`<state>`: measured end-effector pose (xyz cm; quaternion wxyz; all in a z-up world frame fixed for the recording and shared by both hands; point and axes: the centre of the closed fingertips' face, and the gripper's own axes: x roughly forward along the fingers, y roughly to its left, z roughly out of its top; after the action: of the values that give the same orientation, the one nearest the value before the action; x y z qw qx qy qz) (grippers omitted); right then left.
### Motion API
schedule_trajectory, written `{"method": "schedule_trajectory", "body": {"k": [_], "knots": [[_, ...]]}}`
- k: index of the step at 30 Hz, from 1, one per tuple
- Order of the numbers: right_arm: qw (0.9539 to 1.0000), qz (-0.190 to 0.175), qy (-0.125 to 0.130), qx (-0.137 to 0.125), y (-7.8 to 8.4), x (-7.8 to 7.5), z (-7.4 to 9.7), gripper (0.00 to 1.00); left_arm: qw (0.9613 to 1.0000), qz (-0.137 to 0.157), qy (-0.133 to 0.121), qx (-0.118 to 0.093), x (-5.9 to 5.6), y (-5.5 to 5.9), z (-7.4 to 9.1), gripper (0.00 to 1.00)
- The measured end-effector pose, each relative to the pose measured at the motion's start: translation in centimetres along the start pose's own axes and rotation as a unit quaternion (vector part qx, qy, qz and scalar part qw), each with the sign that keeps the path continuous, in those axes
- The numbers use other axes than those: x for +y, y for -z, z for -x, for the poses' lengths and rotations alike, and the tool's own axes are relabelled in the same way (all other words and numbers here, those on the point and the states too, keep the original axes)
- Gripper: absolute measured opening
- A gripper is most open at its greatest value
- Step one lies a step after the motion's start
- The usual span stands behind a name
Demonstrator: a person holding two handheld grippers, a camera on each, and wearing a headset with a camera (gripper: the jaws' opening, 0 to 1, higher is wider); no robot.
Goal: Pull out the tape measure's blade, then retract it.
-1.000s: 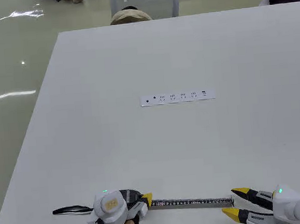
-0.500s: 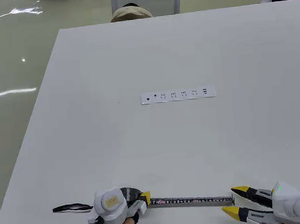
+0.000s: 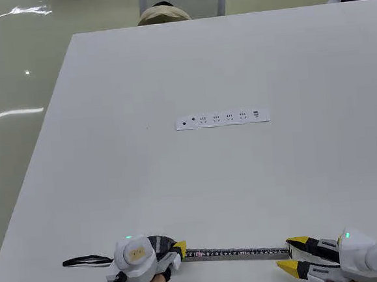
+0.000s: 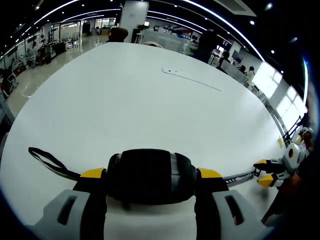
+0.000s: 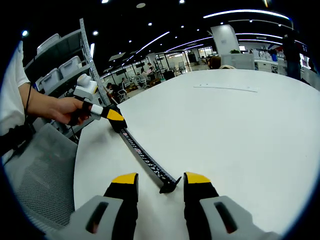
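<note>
My left gripper (image 3: 173, 254) is shut on the black tape measure body (image 3: 157, 246) at the table's near edge; in the left gripper view the body (image 4: 150, 175) sits squeezed between the yellow-tipped jaws. Its black wrist strap (image 3: 87, 261) trails to the left. The blade (image 3: 236, 252) lies pulled out flat on the table toward my right gripper (image 3: 290, 254). In the right gripper view the blade's hooked end (image 5: 167, 186) sits in the gap between the yellow fingertips, and the jaws stand apart from it, open.
A white power strip (image 3: 222, 119) lies in the middle of the white table (image 3: 178, 181). The table's left edge drops to a glossy floor (image 3: 7, 77). A grey mesh chair (image 5: 40, 175) stands close to the near edge.
</note>
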<state>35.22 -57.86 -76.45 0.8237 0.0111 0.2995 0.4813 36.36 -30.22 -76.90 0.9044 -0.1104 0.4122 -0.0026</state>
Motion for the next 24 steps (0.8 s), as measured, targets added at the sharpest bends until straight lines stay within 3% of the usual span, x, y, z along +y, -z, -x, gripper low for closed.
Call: {"method": "schedule_trajectory", "body": {"k": [24], "knots": [[0.9989,-0.041,-0.024,0.004,0.55,-0.72,-0.11,0.20,0.9999,-0.013,-0.001,0.001,-0.10,0.10,0.08,0.69]]}}
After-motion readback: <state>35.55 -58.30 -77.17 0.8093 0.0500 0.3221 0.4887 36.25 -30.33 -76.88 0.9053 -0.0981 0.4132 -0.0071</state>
